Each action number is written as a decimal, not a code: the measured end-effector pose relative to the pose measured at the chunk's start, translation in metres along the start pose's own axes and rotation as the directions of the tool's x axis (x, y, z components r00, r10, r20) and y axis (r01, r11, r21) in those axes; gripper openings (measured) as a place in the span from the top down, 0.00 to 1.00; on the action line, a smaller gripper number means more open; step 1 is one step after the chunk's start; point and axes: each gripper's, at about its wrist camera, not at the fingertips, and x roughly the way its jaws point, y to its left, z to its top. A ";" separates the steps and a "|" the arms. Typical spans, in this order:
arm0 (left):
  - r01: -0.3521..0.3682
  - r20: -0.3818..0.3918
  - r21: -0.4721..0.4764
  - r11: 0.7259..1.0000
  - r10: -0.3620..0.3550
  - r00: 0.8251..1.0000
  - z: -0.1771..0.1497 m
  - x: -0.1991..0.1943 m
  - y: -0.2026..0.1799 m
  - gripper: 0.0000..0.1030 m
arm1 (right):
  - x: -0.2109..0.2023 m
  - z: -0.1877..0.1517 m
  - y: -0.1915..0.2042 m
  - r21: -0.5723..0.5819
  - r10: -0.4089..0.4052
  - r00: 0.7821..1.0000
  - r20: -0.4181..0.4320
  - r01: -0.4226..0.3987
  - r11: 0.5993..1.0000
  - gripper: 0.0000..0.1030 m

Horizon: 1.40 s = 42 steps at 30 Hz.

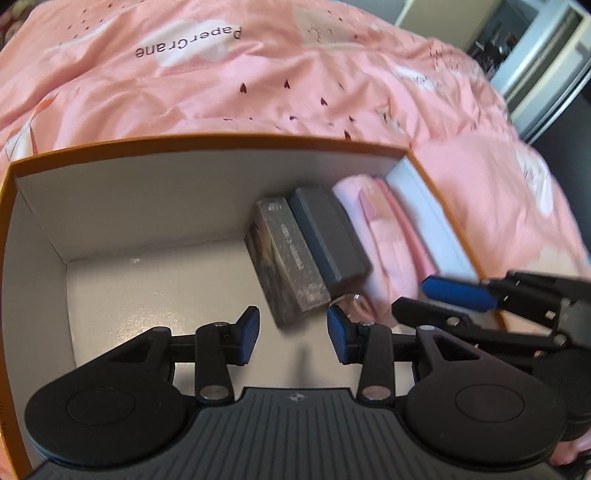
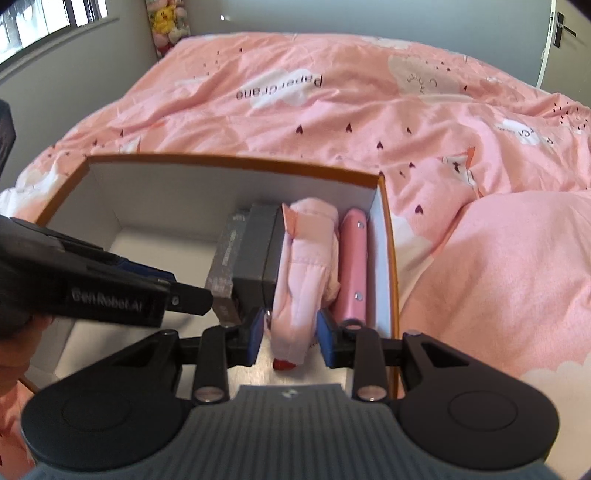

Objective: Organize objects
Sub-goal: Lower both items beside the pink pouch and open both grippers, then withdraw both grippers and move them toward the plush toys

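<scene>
An open orange-rimmed box (image 1: 221, 142) (image 2: 236, 159) with white walls sits on the pink bed. Along its right side lie a dark printed box (image 1: 288, 258) (image 2: 225, 262), a grey box (image 1: 328, 236) (image 2: 256, 247), a rolled pale pink cloth (image 2: 306, 266) (image 1: 354, 199) and a pink flat case (image 2: 352, 262) (image 1: 399, 236). My right gripper (image 2: 290, 338) is inside the box, its pads on either side of the near end of the pink cloth. My left gripper (image 1: 293, 334) is open and empty, low over the box floor near the dark box's end. The right gripper's fingers (image 1: 458, 293) show at the right of the left wrist view.
The pink printed duvet (image 2: 406, 129) surrounds the box on all sides. The box's left half has bare white floor (image 1: 159, 295). A window (image 2: 44, 26) and plush toys (image 2: 168, 22) are at the far left, a door (image 2: 561, 33) at the far right.
</scene>
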 end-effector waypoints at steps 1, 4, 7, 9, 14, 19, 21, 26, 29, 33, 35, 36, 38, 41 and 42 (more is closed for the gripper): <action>-0.006 -0.004 0.002 1.000 0.006 1.000 0.000 0.002 -0.001 0.62 | 0.002 -0.001 0.000 0.000 -0.003 1.000 -0.011 0.003 1.000 0.68; 0.011 -0.004 -0.020 1.000 -0.012 1.000 0.002 0.005 0.001 0.66 | 0.008 -0.004 0.000 -0.004 -0.014 0.999 -0.040 0.014 1.000 0.68; -0.009 0.019 0.004 1.000 0.009 1.000 0.005 0.006 -0.002 0.74 | 0.009 -0.003 0.000 -0.022 -0.024 1.000 -0.015 0.024 0.999 0.73; -0.014 0.028 0.012 1.000 0.014 1.000 0.008 0.005 -0.004 0.80 | 0.011 -0.001 -0.002 -0.011 -0.019 1.000 -0.001 0.019 1.000 0.75; -0.028 0.036 0.020 0.999 0.027 0.999 0.011 0.006 -0.007 0.85 | 0.016 0.002 -0.003 0.006 0.001 1.000 0.011 -0.001 1.000 0.77; -0.047 0.054 0.036 0.998 0.045 0.998 0.009 0.001 -0.011 0.84 | 0.010 -0.001 0.002 -0.020 -0.011 1.000 0.011 0.011 1.000 0.75; -0.050 0.082 0.049 0.998 0.046 0.996 0.006 -0.009 -0.014 0.84 | 0.001 -0.003 0.004 -0.026 -0.007 0.999 0.031 0.008 1.000 0.75; -0.058 0.167 0.063 0.996 0.047 0.985 -0.007 -0.053 -0.022 0.84 | -0.039 -0.011 0.013 -0.019 0.005 0.994 0.112 -0.003 1.000 0.72; -0.048 0.207 0.074 0.996 0.032 0.978 -0.025 -0.084 -0.028 0.84 | -0.068 -0.025 0.019 0.008 0.008 0.986 0.168 -0.009 1.000 0.72; -0.034 0.227 0.104 0.994 0.010 0.974 -0.060 -0.117 -0.035 0.84 | -0.101 -0.054 0.031 0.052 0.024 0.979 0.202 -0.035 0.998 0.71; -0.031 0.225 0.126 0.992 0.002 0.974 -0.080 -0.128 -0.037 0.84 | -0.111 -0.071 0.038 0.073 0.039 0.979 0.201 -0.055 0.996 0.67; -0.035 0.224 0.127 0.991 0.005 0.975 -0.089 -0.132 -0.036 0.84 | -0.115 -0.079 0.041 0.088 0.050 0.980 0.194 -0.068 0.994 0.66; -0.059 0.229 0.120 0.991 0.030 0.973 -0.109 -0.138 -0.034 0.84 | -0.119 -0.095 0.046 0.123 0.080 0.982 0.172 -0.102 0.987 0.66; -0.124 0.236 0.095 0.988 0.099 0.967 -0.138 -0.143 -0.031 0.84 | -0.118 -0.116 0.057 0.164 0.135 0.983 0.124 -0.154 0.974 0.66; -0.150 0.236 0.082 0.985 0.127 0.963 -0.146 -0.142 -0.028 0.84 | -0.116 -0.121 0.061 0.167 0.158 0.982 0.104 -0.174 0.971 0.66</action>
